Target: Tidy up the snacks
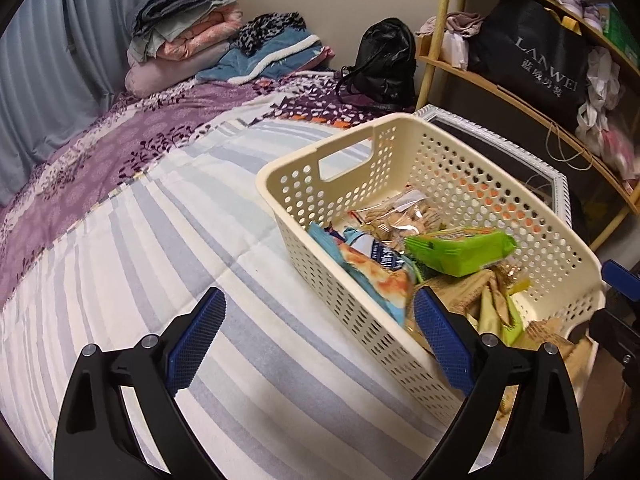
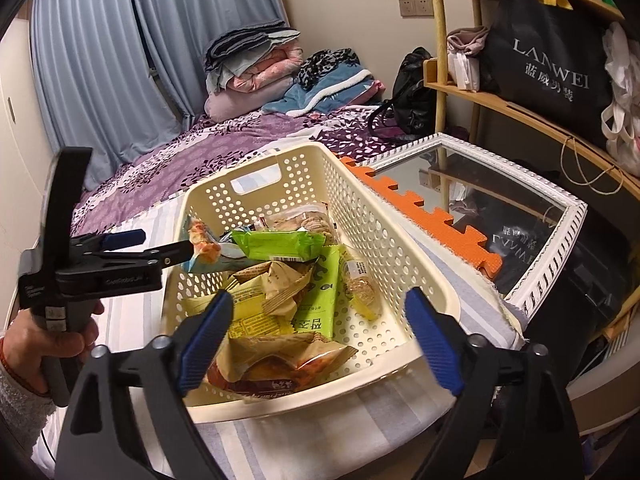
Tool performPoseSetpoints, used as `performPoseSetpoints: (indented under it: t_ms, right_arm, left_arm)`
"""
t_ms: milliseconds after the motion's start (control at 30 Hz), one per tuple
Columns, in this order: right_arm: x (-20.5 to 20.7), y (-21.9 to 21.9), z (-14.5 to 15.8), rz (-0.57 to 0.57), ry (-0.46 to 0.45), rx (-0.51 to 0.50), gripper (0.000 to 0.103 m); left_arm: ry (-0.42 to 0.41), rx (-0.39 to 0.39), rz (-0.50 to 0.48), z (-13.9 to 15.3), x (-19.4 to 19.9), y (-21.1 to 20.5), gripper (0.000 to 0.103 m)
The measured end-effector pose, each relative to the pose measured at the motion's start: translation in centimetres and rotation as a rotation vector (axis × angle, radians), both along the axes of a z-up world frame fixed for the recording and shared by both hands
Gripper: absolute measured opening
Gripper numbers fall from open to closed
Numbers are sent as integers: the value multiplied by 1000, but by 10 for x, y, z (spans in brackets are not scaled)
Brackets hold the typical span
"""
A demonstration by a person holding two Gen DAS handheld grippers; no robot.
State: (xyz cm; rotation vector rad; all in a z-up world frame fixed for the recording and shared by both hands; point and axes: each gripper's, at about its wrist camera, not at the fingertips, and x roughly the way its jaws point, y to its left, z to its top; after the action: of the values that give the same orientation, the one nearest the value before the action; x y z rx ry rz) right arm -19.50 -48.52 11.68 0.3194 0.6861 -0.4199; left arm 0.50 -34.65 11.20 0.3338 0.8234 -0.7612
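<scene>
A cream perforated basket (image 1: 296, 208) (image 2: 372, 220) stands on the bed, holding several snack packets. Among them are a bright green packet (image 1: 460, 250) (image 2: 280, 244), a blue-and-orange packet (image 1: 372, 276) (image 2: 204, 252) and a clear bag of biscuits (image 1: 404, 216) (image 2: 300, 218). A brown packet (image 2: 280, 364) lies at the near end. My left gripper (image 1: 320, 336) (image 2: 160, 245) is open and straddles the basket's long side wall, one finger inside among the packets, gripping nothing. My right gripper (image 2: 320, 340) is open above the near end, nothing between its pads.
The basket sits on a striped sheet (image 1: 160, 260) near the bed's edge. Beside it lie a white-framed mirror (image 2: 500, 184) and an orange foam mat (image 2: 420, 216). Folded blankets (image 1: 188, 40) and a black backpack (image 1: 384, 64) are at the far end. A wooden shelf (image 2: 520, 108) holds a black bag.
</scene>
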Motion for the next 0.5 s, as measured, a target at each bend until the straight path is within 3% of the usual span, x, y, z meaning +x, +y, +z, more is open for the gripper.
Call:
performPoseSetpoints:
  t_ms: [233,500]
  right_arm:
    - [3,10,4,4,20,-30,98]
    - [3,25,14,22,26,-82,98]
  left_arm:
    - [-90,-39,5,31,-27,16,100]
    - [-170,-67,72,56,-47,41,100]
